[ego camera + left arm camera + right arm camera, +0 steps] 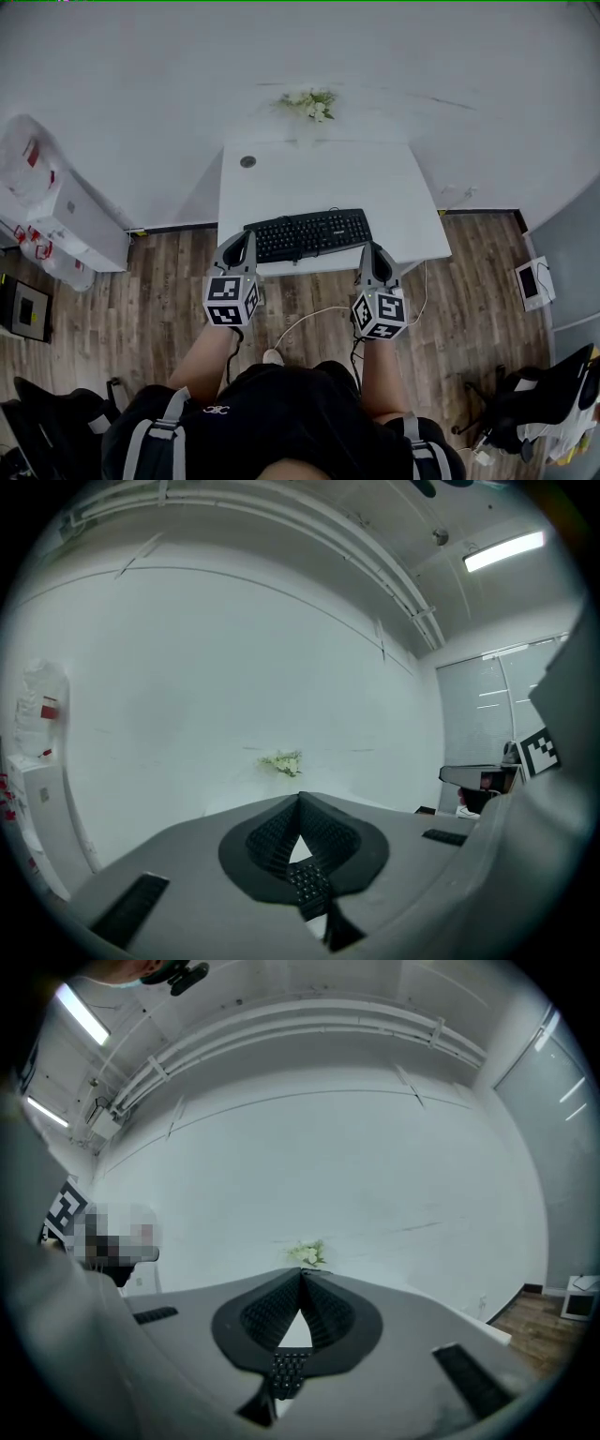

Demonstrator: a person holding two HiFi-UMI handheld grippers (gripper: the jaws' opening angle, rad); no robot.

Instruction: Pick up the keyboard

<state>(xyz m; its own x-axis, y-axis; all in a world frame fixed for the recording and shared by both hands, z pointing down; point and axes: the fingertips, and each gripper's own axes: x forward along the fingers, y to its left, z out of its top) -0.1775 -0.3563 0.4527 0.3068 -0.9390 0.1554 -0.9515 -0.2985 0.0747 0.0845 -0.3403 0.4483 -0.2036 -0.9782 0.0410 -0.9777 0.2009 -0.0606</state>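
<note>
Item: black rectangular plastic keyboard point(307, 233), lengthwise along white worktop's point(319, 173) near edge.
Left gripper point(246, 238): fingers together, empty, beside left end.
Right gripper point(372, 250): same, right end.

Seen from above the person's head, steeply downward and from well back, are the white desk point(309, 178) and the wooden floor point(169, 281). Each gripper view is taken low, just short of the desk's near edge, along the jaws, facing the white wall point(234, 667). The flowers point(309, 103) by that wall are shared by all three views, and the keyboard point(309, 234) is glimpsed close up in both gripper views.
</note>
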